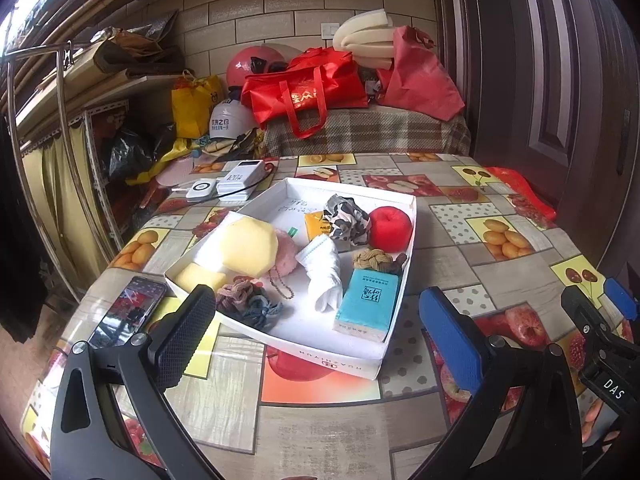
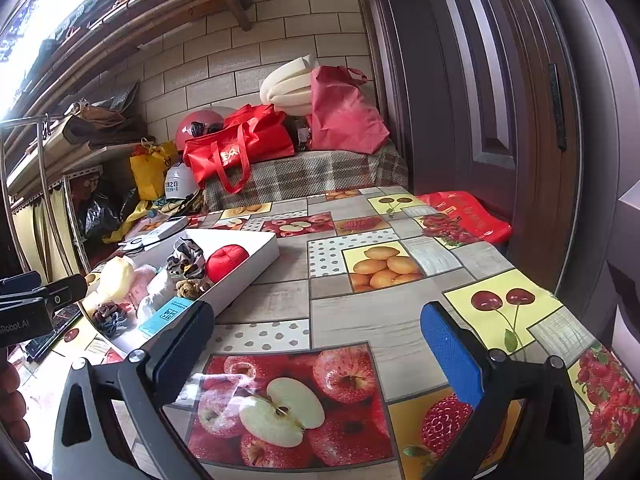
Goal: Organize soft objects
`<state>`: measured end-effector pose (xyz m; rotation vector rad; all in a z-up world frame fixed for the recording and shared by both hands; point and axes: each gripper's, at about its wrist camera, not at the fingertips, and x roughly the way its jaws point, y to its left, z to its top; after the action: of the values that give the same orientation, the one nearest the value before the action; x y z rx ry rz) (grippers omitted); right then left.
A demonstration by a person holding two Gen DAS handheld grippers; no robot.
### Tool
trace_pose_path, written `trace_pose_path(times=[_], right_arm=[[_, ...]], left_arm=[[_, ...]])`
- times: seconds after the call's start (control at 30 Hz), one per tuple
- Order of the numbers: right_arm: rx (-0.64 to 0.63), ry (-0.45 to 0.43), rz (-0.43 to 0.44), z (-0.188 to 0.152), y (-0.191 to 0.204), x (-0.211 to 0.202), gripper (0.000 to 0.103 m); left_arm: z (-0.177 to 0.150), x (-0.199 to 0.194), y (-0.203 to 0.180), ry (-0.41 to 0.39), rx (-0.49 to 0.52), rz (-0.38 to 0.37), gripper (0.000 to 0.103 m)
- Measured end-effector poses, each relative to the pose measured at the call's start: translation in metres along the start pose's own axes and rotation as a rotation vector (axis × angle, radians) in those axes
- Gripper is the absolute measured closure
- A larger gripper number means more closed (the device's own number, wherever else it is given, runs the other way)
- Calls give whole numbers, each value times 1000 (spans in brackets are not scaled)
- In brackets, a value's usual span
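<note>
A white box lid [image 1: 412, 216] lies on the table and holds soft things: a yellow sponge [image 1: 249, 246], a pink pouch [image 1: 285, 258], a white rolled cloth [image 1: 326, 270], a red plush apple [image 1: 390, 228], a patterned scrunchie [image 1: 346, 218], braided hair ties [image 1: 248, 300] and a teal tissue pack [image 1: 368, 306]. My left gripper [image 1: 316, 330] is open and empty, just in front of the box. My right gripper [image 2: 320, 344] is open and empty over bare tablecloth, right of the box [image 2: 256, 260]. It also shows in the left wrist view [image 1: 600, 304].
A phone [image 1: 128, 310] lies left of the box. Power banks [image 1: 234, 182] sit at the table's far left. A red bag [image 2: 468, 216] lies at the table's far right edge by a door. Bags and helmets are piled behind the table.
</note>
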<state>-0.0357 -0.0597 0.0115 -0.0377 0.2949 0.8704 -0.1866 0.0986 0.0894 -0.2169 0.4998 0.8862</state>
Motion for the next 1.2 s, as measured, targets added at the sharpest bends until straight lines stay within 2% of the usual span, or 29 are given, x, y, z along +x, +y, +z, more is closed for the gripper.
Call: trace_pose_path(times=[1.2], right_arm=[[10, 0, 1, 0, -1, -1, 0]], left_arm=[[-3, 3, 2, 21, -23, -39, 0]])
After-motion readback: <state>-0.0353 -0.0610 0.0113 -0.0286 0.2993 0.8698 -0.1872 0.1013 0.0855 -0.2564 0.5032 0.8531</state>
